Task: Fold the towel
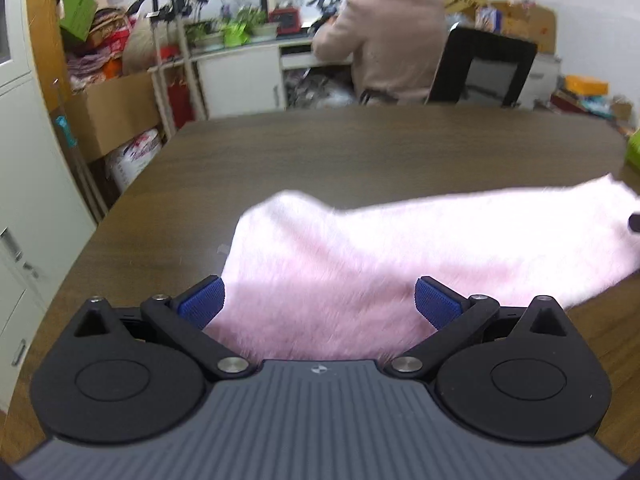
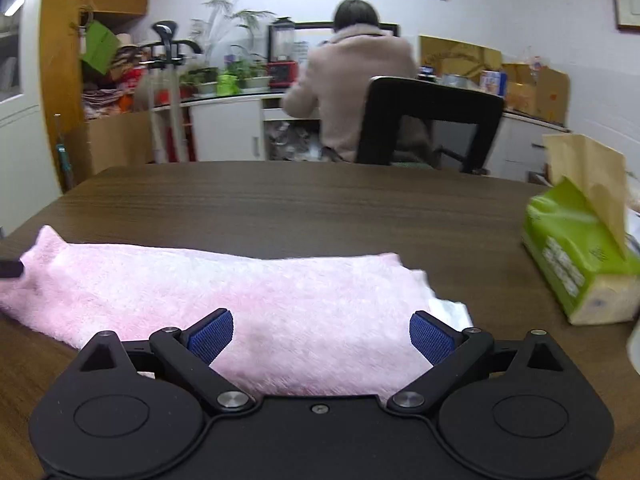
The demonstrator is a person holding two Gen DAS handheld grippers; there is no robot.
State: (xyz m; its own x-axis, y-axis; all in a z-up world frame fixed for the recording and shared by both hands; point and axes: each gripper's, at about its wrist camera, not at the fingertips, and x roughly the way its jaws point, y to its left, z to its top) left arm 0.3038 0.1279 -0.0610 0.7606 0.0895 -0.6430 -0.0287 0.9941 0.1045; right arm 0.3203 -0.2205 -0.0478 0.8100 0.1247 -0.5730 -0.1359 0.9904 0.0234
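A fluffy pink towel [image 1: 400, 256] lies on the dark wooden table [image 1: 320, 148] as a long, rumpled band. My left gripper [image 1: 320, 300] is open, its blue pads [image 1: 202, 300] spread wide over the towel's left end. In the right wrist view the towel [image 2: 224, 292] stretches to the left, with a white layer [image 2: 448, 308] showing at its right edge. My right gripper [image 2: 320, 336] is open, its blue pads [image 2: 432, 336] spread over the towel's right end. Neither gripper holds any cloth. The other gripper's tip shows at the frame edge [image 2: 10, 268].
A green tissue pack [image 2: 580, 264] with a tissue sticking out stands on the table at the right. Behind the table a person [image 2: 352, 92] sits on a black chair [image 2: 432, 120] at a desk. Boxes and clutter [image 1: 108, 92] stand at the left.
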